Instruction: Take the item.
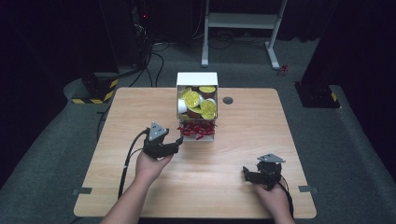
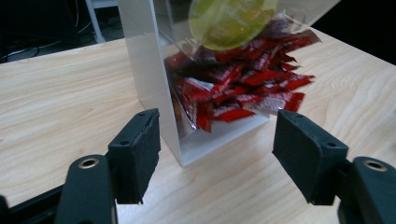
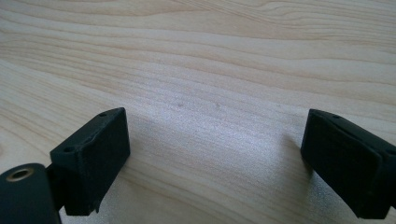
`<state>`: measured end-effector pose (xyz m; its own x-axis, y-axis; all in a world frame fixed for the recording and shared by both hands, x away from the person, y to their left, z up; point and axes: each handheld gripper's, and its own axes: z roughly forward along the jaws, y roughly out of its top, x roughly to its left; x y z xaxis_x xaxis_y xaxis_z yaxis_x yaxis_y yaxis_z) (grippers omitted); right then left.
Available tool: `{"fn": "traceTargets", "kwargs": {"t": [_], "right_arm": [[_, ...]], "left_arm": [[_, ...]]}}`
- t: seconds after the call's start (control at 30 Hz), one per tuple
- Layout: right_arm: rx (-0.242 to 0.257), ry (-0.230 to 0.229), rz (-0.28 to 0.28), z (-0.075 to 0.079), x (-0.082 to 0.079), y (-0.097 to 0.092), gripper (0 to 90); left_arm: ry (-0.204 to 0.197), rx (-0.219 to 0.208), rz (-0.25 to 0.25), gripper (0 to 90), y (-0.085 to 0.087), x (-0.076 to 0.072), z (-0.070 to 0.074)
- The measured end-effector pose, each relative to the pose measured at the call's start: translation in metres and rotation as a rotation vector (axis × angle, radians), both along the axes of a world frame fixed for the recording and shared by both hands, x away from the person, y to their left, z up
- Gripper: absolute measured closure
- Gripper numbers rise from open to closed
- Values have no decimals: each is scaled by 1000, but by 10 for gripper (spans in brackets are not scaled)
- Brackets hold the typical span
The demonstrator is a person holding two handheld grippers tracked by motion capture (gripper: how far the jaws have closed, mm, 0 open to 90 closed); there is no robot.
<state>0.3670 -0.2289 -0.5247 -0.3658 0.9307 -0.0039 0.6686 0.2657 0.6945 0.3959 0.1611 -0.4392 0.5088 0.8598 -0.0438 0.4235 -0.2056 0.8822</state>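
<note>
Light wooden table (image 1: 243, 140), clear dispenser box (image 1: 196, 105) standing at its far middle, red sachets (image 2: 243, 93) piled in the bottom. Left gripper (image 1: 177, 142) just beside that box, jaws wide, holding nothing. Right gripper (image 1: 246, 173) well apart from it, likewise spread and empty

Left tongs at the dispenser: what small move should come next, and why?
Probably ease the left tongs forward toward the red packets spilling from the clear dispenser. The jaws stand open with nothing between them, aimed at the dispenser's bottom opening, short of the packets. The right tongs rest open over bare table.
</note>
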Motion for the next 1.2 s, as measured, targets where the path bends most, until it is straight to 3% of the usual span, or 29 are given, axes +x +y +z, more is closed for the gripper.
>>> {"fn": "traceTargets", "kwargs": {"t": [0.4,0.77,0.93,1.2], "right_arm": [[0,0,1,0,0,0,81],[0,0,1,0,0,0,81],[0,0,1,0,0,0,81],[0,0,1,0,0,0,81]], "left_arm": [[-4,-3,8,413,-7,19,2],[16,21,3,457,-11,32,-10],[15,7,0,522,-12,36,-14],[-8,35,-23,638,-18,39,-12]]}}
